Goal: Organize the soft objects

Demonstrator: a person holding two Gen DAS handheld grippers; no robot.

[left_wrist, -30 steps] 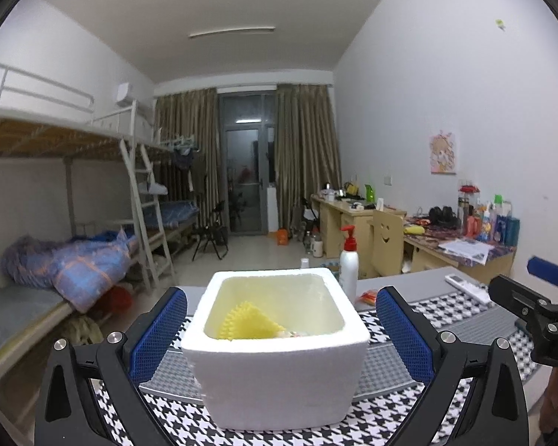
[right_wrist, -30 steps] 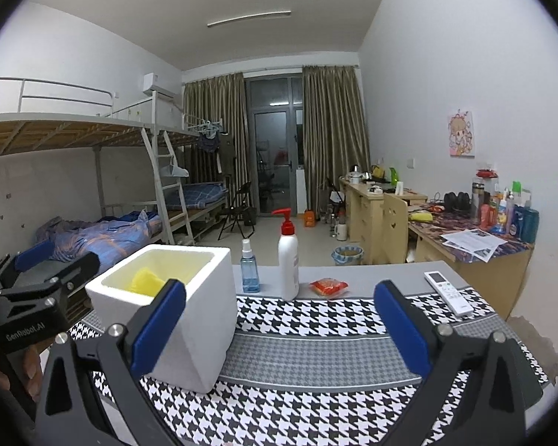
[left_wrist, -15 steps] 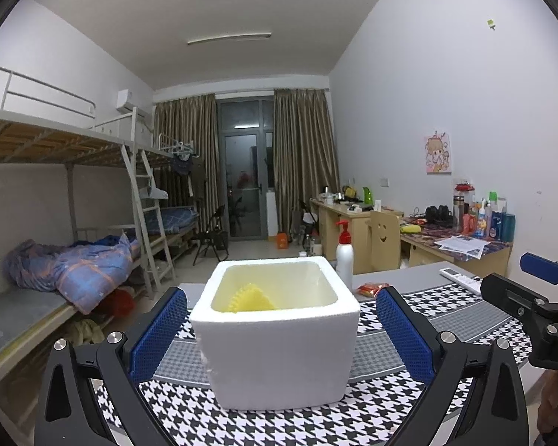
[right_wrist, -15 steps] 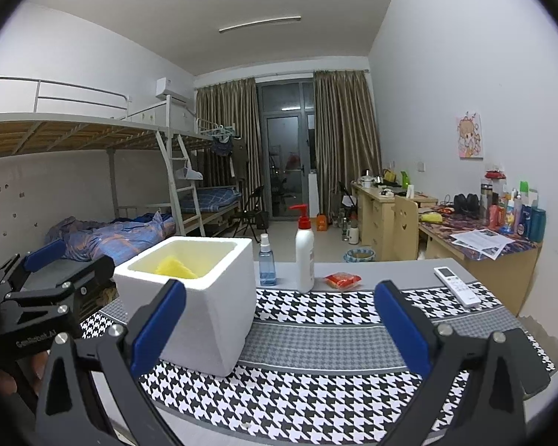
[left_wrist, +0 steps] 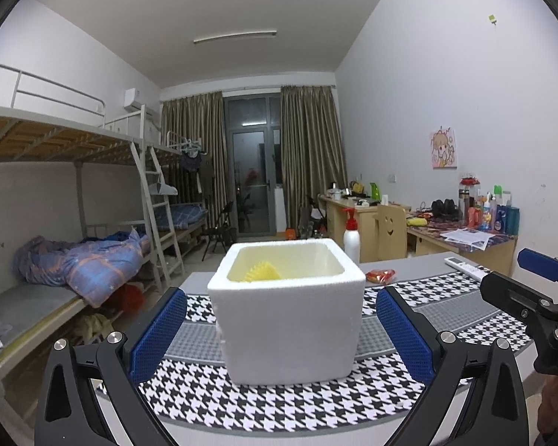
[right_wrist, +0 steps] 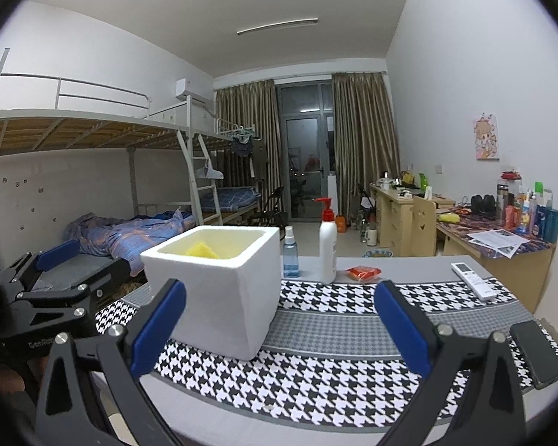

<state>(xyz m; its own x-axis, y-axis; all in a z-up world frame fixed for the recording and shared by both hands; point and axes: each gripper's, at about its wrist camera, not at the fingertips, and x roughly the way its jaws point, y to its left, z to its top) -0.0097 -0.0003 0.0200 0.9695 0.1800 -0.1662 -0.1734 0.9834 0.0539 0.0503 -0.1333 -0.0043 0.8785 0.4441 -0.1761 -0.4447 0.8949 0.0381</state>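
Observation:
A white foam box (left_wrist: 288,316) stands on the houndstooth table mat (left_wrist: 264,397), also in the right wrist view (right_wrist: 214,290). A yellow spiky soft ball (left_wrist: 262,272) lies inside it, partly hidden by the rim; it also shows in the right wrist view (right_wrist: 201,249). My left gripper (left_wrist: 282,338) is open and empty, its blue pads on either side of the box, short of it. My right gripper (right_wrist: 279,330) is open and empty, to the right of the box. A small red-orange packet (right_wrist: 363,271) lies on the far part of the table.
A white pump bottle (right_wrist: 327,243) and a small blue spray bottle (right_wrist: 289,252) stand behind the box. A white remote (right_wrist: 472,280) lies at the right, a black phone (right_wrist: 535,349) near the right edge. Bunk beds stand left, desks right.
Both grippers have drawn back and risen, so the box looks smaller and farther. Less of the yellow ball shows over the rim. Both stay open.

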